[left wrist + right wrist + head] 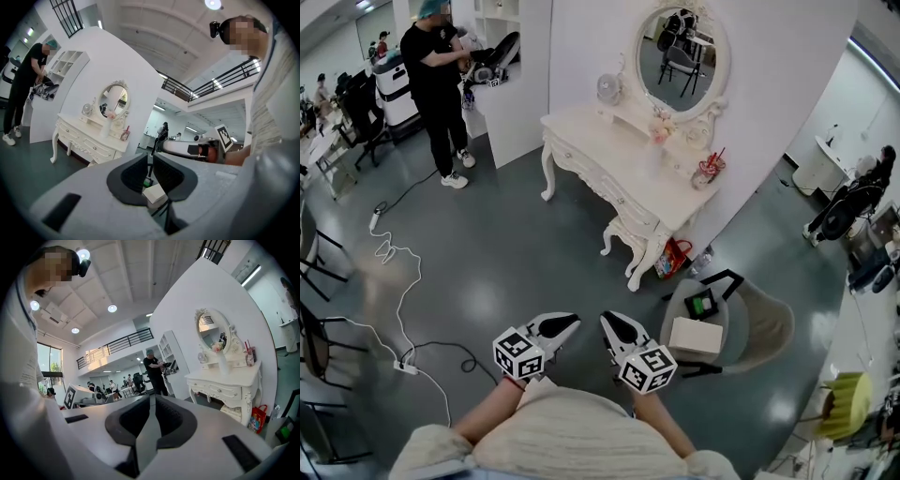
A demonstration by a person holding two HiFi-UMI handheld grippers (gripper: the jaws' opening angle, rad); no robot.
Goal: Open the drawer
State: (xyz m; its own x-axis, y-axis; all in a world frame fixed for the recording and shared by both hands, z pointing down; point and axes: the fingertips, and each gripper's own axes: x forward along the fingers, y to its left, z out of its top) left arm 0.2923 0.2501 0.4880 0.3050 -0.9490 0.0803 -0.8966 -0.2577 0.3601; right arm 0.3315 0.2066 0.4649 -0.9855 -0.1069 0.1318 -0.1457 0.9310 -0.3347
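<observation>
A white dressing table (623, 155) with an oval mirror (680, 52) stands against the wall, well ahead of me. Its drawers (598, 178) are all closed, with small knobs on their fronts. My left gripper (568, 323) and right gripper (609, 323) are held side by side low in the head view, far short of the table. Both are shut with nothing in them. In the left gripper view the table (86, 140) lies to the left of the shut left gripper (150, 157). In the right gripper view the table (225, 385) lies to the right of the shut right gripper (152, 397).
A white stool (623, 234) sits under the table and a red bag (673, 258) leans by its leg. A round chair (759, 328) holding a white box (697, 336) stands to my right. Cables and a power strip (405, 367) lie on the floor at left. A person (436, 84) stands far left.
</observation>
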